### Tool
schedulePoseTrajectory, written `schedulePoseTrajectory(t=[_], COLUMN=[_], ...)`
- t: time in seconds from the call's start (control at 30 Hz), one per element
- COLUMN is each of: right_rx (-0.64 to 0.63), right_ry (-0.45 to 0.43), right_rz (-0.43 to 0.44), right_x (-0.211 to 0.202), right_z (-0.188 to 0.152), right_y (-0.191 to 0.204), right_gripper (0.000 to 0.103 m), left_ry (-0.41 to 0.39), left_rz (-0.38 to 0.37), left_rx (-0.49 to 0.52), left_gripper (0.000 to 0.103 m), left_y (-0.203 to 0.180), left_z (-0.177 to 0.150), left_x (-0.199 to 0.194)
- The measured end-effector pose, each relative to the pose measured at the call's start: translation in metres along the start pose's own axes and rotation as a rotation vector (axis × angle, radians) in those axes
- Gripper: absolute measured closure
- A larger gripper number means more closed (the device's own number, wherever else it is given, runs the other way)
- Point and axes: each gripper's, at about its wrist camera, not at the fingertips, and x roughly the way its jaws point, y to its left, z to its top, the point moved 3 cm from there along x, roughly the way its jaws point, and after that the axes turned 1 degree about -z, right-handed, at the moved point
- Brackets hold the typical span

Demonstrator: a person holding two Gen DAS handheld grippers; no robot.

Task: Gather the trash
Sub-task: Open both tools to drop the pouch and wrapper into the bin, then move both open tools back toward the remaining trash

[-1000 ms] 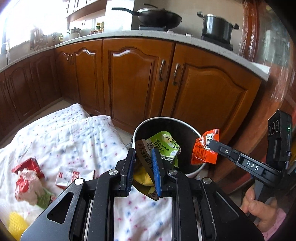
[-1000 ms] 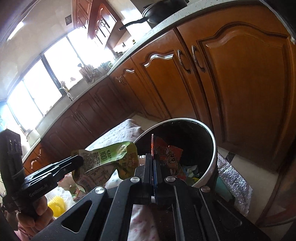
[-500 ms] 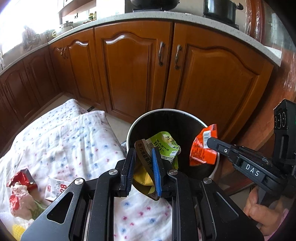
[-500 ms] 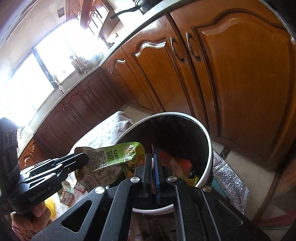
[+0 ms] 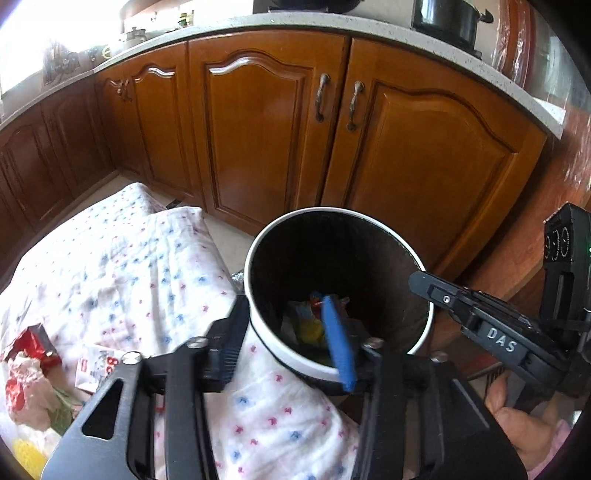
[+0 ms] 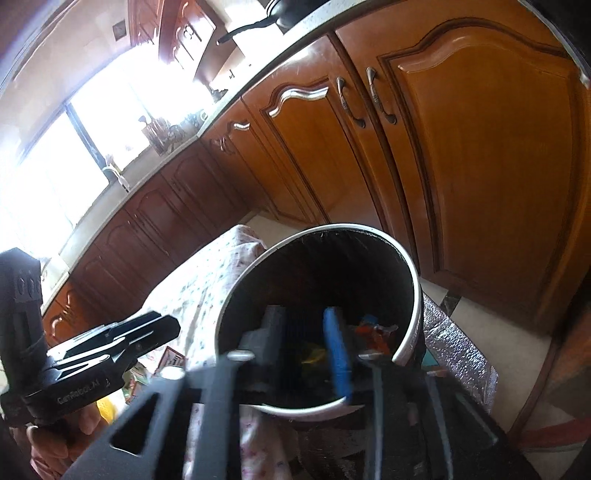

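Observation:
A round bin with a white rim point(image 5: 258, 332) and dark inside stands on the floor by the cabinets; it also shows in the right wrist view point(image 6: 415, 295). Coloured wrappers point(image 5: 310, 325) lie at its bottom, also seen from the right wrist point(image 6: 373, 332). My left gripper point(image 5: 284, 339) is open and empty over the bin's near rim. My right gripper point(image 6: 306, 343) is open and empty over the bin mouth; from the left wrist it shows at the right point(image 5: 417, 278). More trash lies on the flowered cloth: a red wrapper point(image 5: 31, 341), a white packet point(image 5: 98, 369) and a yellow item point(image 5: 26, 454).
Wooden cabinet doors point(image 5: 266, 140) stand close behind the bin under a countertop point(image 5: 406, 40) with a black pot point(image 5: 447, 18). The flowered cloth point(image 5: 122, 266) covers the floor at the left. A silvery foil sheet point(image 6: 458, 350) lies right of the bin.
Both grippers have opened. The green pouch has left the left gripper and the orange wrapper has left the right gripper; wrappers now lie in the bin.

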Motion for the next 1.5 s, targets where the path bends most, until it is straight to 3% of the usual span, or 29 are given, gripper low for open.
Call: schedulePoseTrajectory(t=[0.1,0.23,0.37,0.9,1.5], right_rx=[0.012,0.021,0.008,-0.093,-0.226], right_ry=[-0.011,-0.017,-0.018,0.016,0.117], right_rz=[0.016,0.046,0.067,0.152,0.204], right_x=[-0.008,-0.018,-0.025,-0.028,-0.005], right_z=[-0.007,-0.021,-0.036,-0.079,-0.106], right_y=[0.003,0.012,0.027,0.094,0.141], right_gripper=[0.058,0.033,0.026,0.024,0.024], left_ry=[-0.007,-0.027,-0.046,-0.078,-0.087], left_rz=[-0.014,-0.018,-0.012,0.075,0.129], left_rx=[-0.04,-0.095,-0.139,-0.305,-0.399], left_gripper=[0.059,0.059,0.057,0.055,0.055], left_y=[0.008,0.02,0.034,0.109,0.157], left_z=[-0.007,-0.024,-0.043,-0.133,-0.168], left_x=[-0.009,-0.025,-0.043,-0.108,-0.134])
